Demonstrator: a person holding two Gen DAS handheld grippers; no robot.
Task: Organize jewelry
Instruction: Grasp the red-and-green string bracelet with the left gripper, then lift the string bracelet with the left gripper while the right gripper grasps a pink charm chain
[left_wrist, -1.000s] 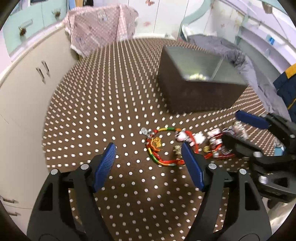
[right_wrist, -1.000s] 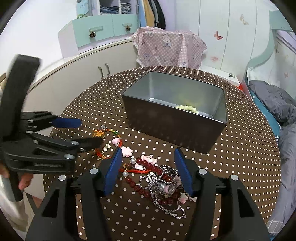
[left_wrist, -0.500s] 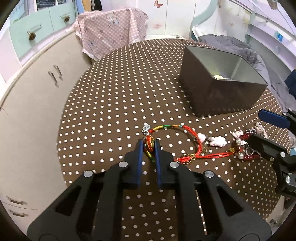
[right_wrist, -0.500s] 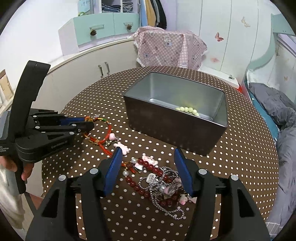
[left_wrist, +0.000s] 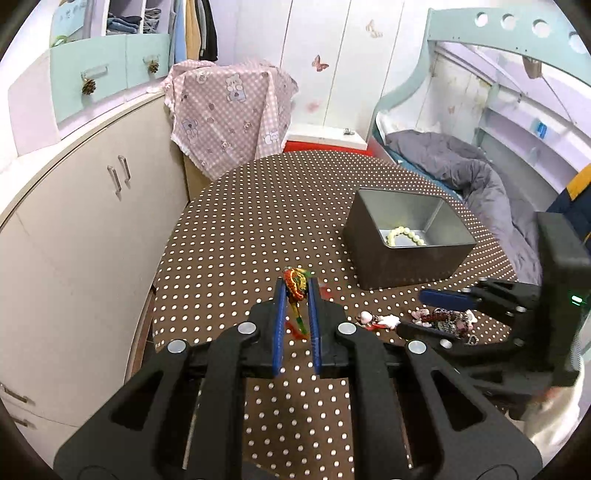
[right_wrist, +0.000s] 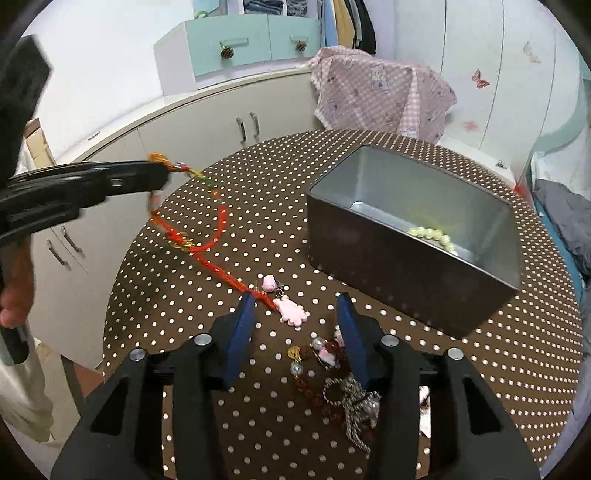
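My left gripper (left_wrist: 295, 291) is shut on the knotted end of a red and multicoloured cord bracelet (left_wrist: 294, 286) and holds it above the dotted table. In the right wrist view the cord (right_wrist: 218, 225) hangs slanting from the left gripper (right_wrist: 162, 177) down to its pink charms (right_wrist: 293, 312), which rest on the cloth. My right gripper (right_wrist: 295, 299) hovers over a pile of red beads and silver chain (right_wrist: 332, 373). Its jaws are closing and the pads touch nothing. A grey metal tin (right_wrist: 388, 258) holds a pale green bead bracelet (right_wrist: 432, 236).
The round table wears a brown white-dotted cloth (left_wrist: 258, 229). Cream cabinets (left_wrist: 92, 229) curve along the left. A pink checked cloth (left_wrist: 229, 110) covers something at the far edge. A bed with a grey duvet (left_wrist: 461, 166) lies on the right. A person's hand (right_wrist: 14, 291) grips the left tool.
The left gripper shut on the cord bracelet, then rose with it, dragging the cord and charms away from the pile. The right gripper's jaws narrowed over the beads and chain.
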